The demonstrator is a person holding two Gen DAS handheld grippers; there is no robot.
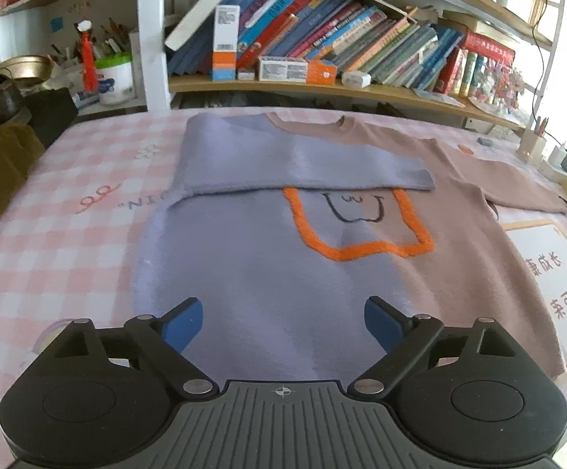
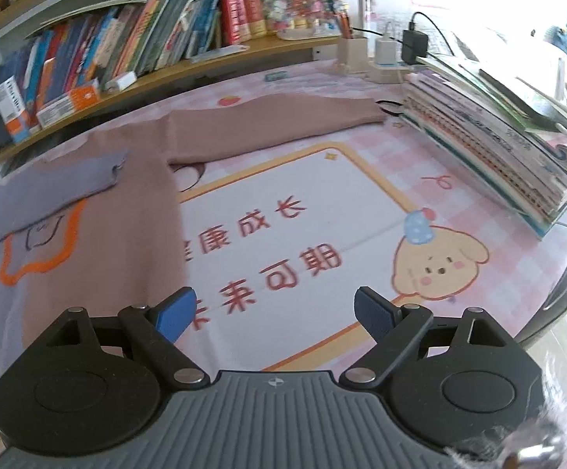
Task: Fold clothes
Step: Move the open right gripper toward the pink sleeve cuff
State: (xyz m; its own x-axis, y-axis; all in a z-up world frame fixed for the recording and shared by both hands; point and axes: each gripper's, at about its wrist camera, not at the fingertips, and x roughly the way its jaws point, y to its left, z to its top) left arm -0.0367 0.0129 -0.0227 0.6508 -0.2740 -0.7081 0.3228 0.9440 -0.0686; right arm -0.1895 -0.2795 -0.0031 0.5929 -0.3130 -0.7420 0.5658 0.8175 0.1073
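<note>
Both my tongs hang spread and empty over a half-folded sweater.

The sweater (image 1: 268,258) lies flat on the checked worktop (image 1: 68,211), its lilac sleeve (image 1: 295,160) folded across the chest just above the orange outline (a small drawn face sits inside it). My left tongs (image 1: 283,322) hover over the lilac hem; my right tongs (image 2: 273,312) hover over the printed mat (image 2: 283,234) beside the brown half, whose sleeve (image 2: 283,117) reaches toward a stack of books (image 2: 498,136).

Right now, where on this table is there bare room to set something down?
Free: the checked cloth left of the sweater, and the printed mat between the brown sleeve and the stack of books. Crowded: the far right corner with chargers.
</note>
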